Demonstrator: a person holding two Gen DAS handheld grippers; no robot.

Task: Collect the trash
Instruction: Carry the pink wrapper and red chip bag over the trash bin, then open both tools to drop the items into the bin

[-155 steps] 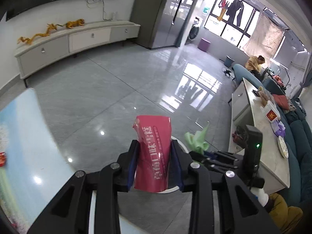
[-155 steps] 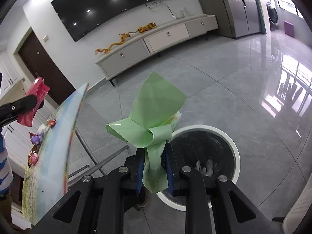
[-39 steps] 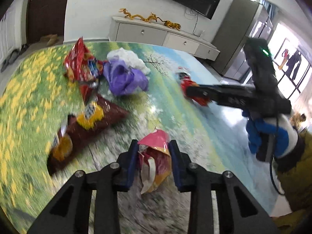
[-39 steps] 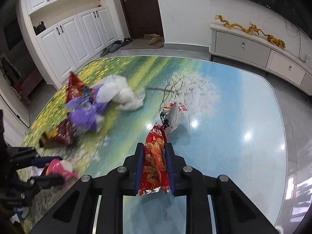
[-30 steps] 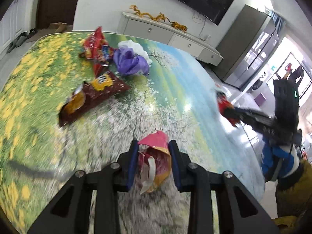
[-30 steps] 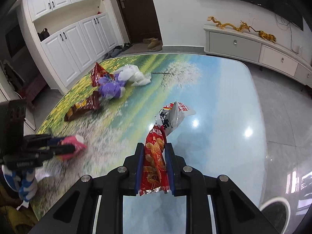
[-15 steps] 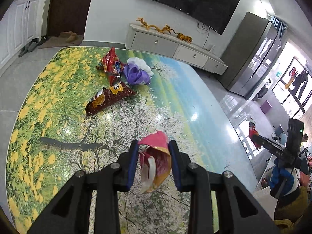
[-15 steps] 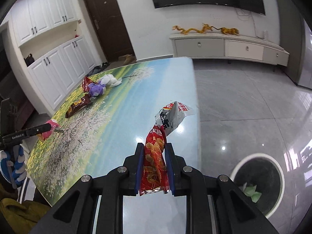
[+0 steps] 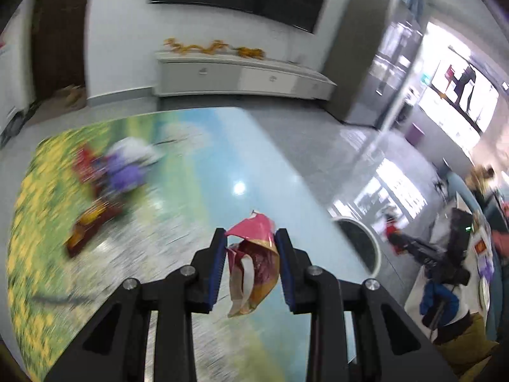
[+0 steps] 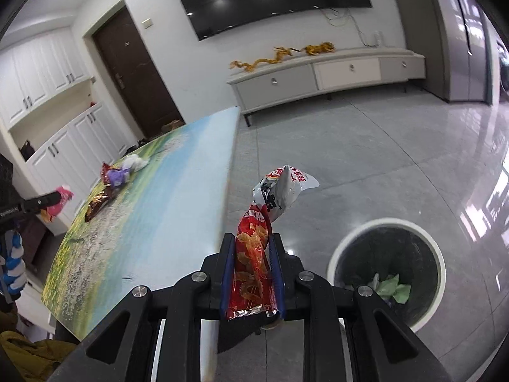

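right gripper (image 10: 253, 259) clamps a red snack wrapper (image 10: 253, 267) whose white top flares above the pads, held over grey floor just past the edge of the picture-printed table (image 10: 178, 197). only its own view looks down into the white-rimmed trash bin (image 10: 337, 261) at lower right, with green paper (image 10: 393, 288) lying on the black liner. that view also catches the left gripper (image 10: 52, 199) at far left, carrying something pink beside the table's near corner, with a blue-and-white glove (image 10: 12, 267) below it.

left gripper (image 9: 251, 254) is closed on a crumpled pink wrapper (image 9: 253, 264) above the table's blue end. its blurred view alone shows the right gripper (image 9: 396, 238) from outside, red tip near the bin's rim (image 9: 366, 242), and the bright windows beyond. a smear of red, purple and white litter (image 9: 114, 172) lies far back on the table (image 9: 191, 159).

half a second ago the left gripper faced down the table's length with the litter sharp; now the view has swung toward the bin. the right one has passed the table edge and the bin has grown larger in its view.

open floor surrounds the bin; the table edge runs just left of the red wrapper.
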